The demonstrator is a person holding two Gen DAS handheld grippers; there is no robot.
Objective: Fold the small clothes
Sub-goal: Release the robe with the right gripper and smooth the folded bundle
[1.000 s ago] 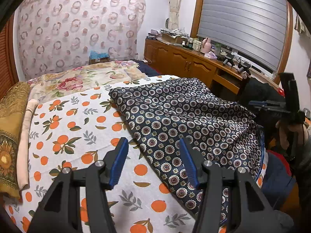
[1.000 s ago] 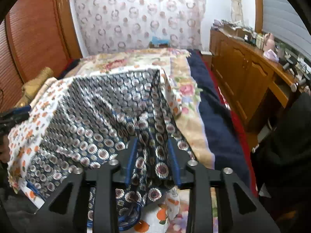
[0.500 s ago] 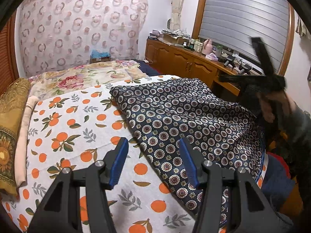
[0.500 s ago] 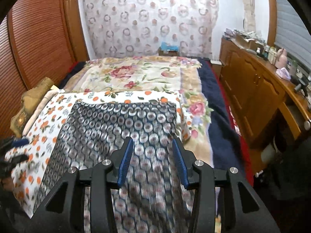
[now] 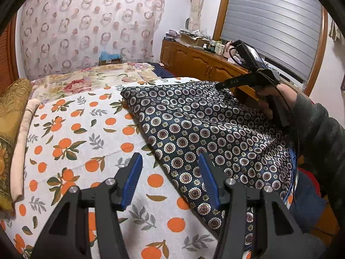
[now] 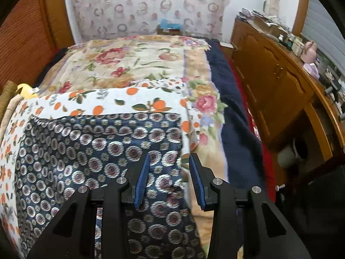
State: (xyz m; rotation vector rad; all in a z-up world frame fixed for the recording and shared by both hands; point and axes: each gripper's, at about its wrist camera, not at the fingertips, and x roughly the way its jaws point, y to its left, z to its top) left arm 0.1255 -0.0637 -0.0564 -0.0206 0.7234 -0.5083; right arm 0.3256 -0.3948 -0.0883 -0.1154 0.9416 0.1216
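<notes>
A navy garment (image 5: 194,125) with round flower medallions lies spread flat on the orange-print sheet (image 5: 71,129) of a bed. My left gripper (image 5: 170,158) hovers open above the sheet, its right finger over the garment's near left edge, with nothing between the jaws. In the right wrist view the same garment (image 6: 86,151) fills the lower left. My right gripper (image 6: 169,161) hangs over its far right corner with the jaws closing and no cloth pinched between them. A hand (image 5: 267,101) and a dark sleeve carry it at the garment's right side.
Folded gold and beige cloths (image 5: 13,118) lie at the sheet's left edge. A floral quilt (image 6: 133,64) covers the bed beyond. A navy blanket (image 6: 232,112) runs along the bed's right side, next to a wooden cabinet (image 6: 276,82) loaded with small items.
A second ago the right gripper held a raised fold of the garment. It has let go, the cloth lies flat, and it has moved toward the far right corner. The left gripper has stayed put.
</notes>
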